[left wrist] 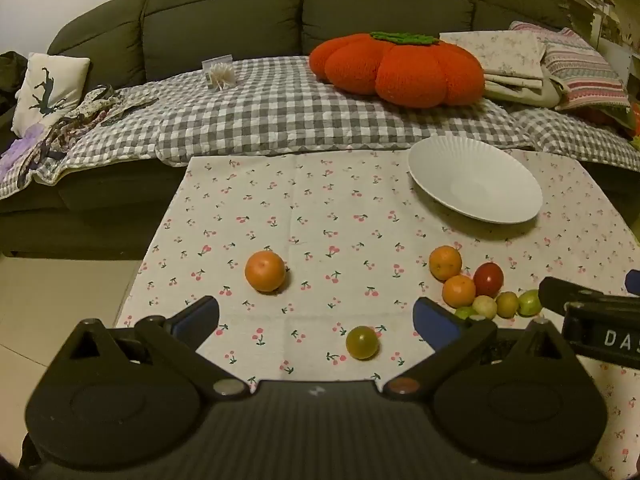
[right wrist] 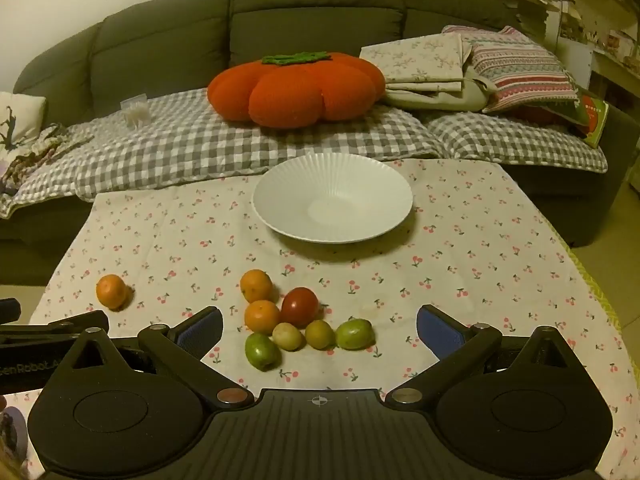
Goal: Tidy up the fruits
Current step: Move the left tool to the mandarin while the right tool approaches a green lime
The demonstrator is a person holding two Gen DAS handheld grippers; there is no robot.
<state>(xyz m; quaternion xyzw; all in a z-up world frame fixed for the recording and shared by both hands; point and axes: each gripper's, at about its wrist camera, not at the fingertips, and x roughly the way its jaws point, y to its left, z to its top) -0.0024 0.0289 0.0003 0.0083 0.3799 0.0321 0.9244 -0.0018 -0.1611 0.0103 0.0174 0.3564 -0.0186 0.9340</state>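
right gripper [right wrist: 319,330] held wide, nothing gripped, fruit cluster [right wrist: 308,322] framed between jaws; white plate [right wrist: 280,216] empty at 12 o'clock, presumably destination. left gripper [left wrist: 316,318] likewise wide, empty.

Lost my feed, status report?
Left gripper and right gripper open, empty. Fruits loose on tablecloth; plate empty. Nothing blocking.

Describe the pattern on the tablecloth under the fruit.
Pale tablecloth printed with small red cherries on green stems; clearest in the right wrist view.
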